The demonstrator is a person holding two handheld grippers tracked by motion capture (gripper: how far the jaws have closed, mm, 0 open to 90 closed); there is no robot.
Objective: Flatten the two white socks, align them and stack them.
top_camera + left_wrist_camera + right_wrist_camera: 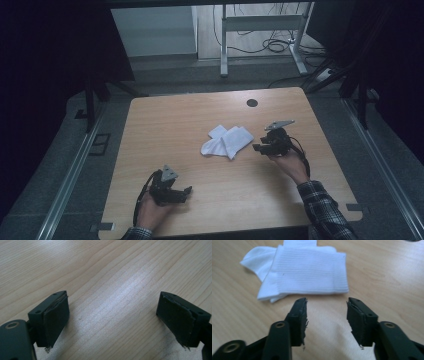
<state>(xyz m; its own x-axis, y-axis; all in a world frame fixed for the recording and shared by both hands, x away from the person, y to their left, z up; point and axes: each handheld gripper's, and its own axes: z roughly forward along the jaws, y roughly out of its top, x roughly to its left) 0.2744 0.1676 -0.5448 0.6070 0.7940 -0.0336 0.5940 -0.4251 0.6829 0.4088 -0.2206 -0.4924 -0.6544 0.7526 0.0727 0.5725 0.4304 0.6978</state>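
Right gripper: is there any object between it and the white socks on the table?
No. The right gripper is open and aimed at the white socks; between them lies bare table.

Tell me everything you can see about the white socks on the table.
The socks are white, of ribbed knit fabric, and lie flat in a loosely folded overlapping heap near the middle of the wooden table. One folded piece lies on top, its straight edge toward the right gripper. That gripper is open, aimed at them from close by and not touching. Only the table touches them.
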